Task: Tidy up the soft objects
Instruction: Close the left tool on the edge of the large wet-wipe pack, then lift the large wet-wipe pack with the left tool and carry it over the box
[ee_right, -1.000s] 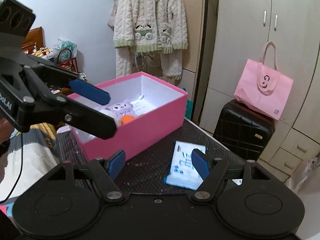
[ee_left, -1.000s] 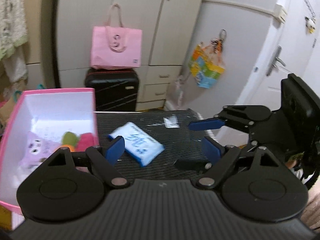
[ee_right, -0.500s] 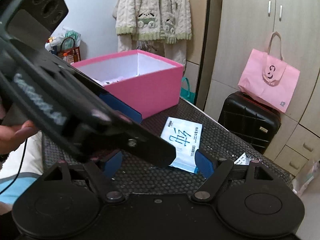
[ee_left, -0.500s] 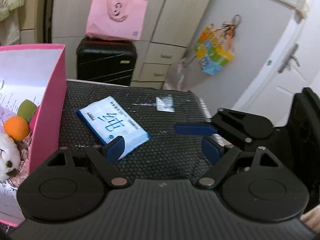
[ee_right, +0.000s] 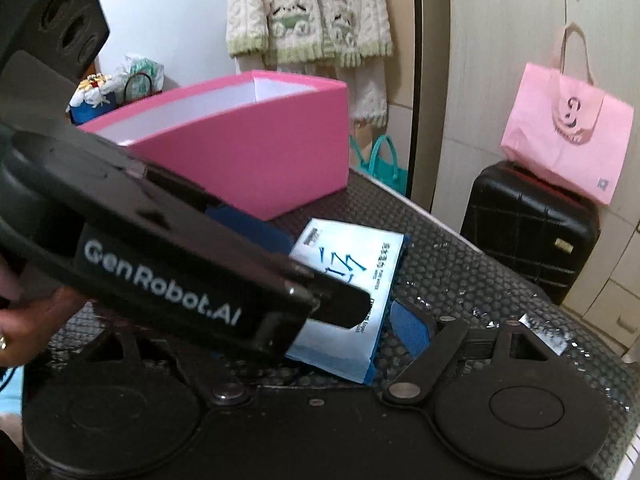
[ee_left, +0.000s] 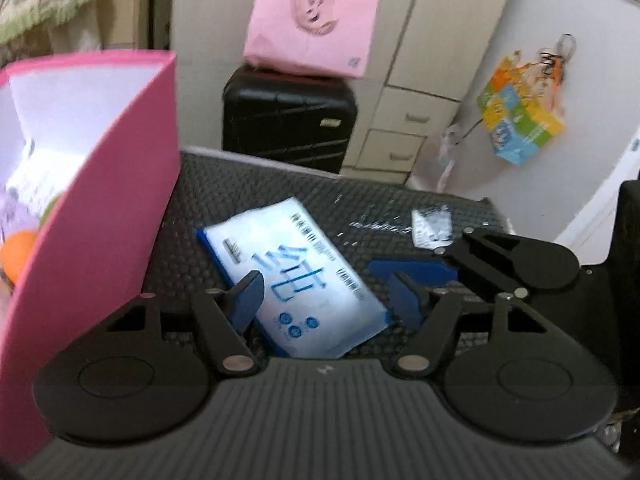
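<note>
A blue and white tissue pack (ee_left: 296,276) lies flat on the black table (ee_left: 248,184). My left gripper (ee_left: 326,298) is open, low over the table, with the pack's near end between its fingers. My right gripper (ee_right: 340,320) is open on the pack's right side; its blue finger (ee_left: 412,270) shows in the left wrist view. In the right wrist view the left gripper's body (ee_right: 160,272) crosses in front and hides my left finger and part of the pack (ee_right: 352,264). The pink box (ee_left: 100,200) stands to the left with soft toys (ee_left: 16,252) inside.
A small clear wrapper (ee_left: 432,222) lies on the table at the far right. Beyond the table stand a black suitcase (ee_left: 288,116) with a pink bag (ee_left: 308,40) on it, and white cupboards. A cream cardigan (ee_right: 308,12) hangs behind the box.
Both grippers have dropped and moved forward toward the tissue pack. The pack now lies between the left gripper's open fingers. The left gripper's body now crosses the right wrist view.
</note>
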`<move>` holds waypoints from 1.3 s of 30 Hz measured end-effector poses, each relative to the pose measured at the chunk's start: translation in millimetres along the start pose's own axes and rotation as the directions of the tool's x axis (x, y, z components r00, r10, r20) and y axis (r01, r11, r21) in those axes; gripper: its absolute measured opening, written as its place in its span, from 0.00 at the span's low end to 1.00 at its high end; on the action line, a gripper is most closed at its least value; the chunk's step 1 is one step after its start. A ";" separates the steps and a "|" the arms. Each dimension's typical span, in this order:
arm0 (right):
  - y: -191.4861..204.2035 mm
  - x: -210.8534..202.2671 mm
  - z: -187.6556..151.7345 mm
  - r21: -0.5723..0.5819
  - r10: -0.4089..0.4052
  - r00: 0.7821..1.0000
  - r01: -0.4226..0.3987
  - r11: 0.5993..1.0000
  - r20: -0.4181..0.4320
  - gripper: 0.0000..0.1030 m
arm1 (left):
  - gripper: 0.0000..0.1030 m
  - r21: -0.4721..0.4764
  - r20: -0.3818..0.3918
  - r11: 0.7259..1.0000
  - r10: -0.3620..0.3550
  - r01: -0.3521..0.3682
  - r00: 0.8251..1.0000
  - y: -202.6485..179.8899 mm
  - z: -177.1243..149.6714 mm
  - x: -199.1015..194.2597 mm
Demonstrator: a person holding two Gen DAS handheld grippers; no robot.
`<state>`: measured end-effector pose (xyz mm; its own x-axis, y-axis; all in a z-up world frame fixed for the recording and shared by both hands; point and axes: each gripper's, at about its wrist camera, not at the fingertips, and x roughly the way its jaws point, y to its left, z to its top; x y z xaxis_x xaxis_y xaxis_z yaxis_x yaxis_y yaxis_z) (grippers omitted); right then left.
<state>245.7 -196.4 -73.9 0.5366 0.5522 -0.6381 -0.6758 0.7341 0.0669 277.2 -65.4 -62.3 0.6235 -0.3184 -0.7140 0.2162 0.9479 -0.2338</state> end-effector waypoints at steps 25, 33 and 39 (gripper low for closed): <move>17.7 12.1 -11.1 0.002 -0.043 0.999 0.043 0.999 0.012 0.69 | 0.52 -0.052 0.031 0.998 -0.025 0.027 0.999 8.9 -24.0 9.5; 32.0 -5.2 -15.1 0.042 -0.065 0.998 0.064 0.997 0.014 0.67 | 0.52 -0.024 0.013 0.997 -0.074 0.074 0.997 3.1 -34.0 -9.8; 50.1 -27.2 -24.5 0.083 -0.088 0.995 0.085 0.993 0.040 0.67 | 0.52 0.022 0.018 0.995 -0.096 0.096 0.995 -5.3 -45.8 -33.1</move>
<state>184.9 -184.2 -72.0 0.6137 0.5006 -0.6105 -0.5837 0.8084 0.0760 221.0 -59.5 -67.7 0.6132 -0.4081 -0.6764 0.2913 0.9127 -0.2866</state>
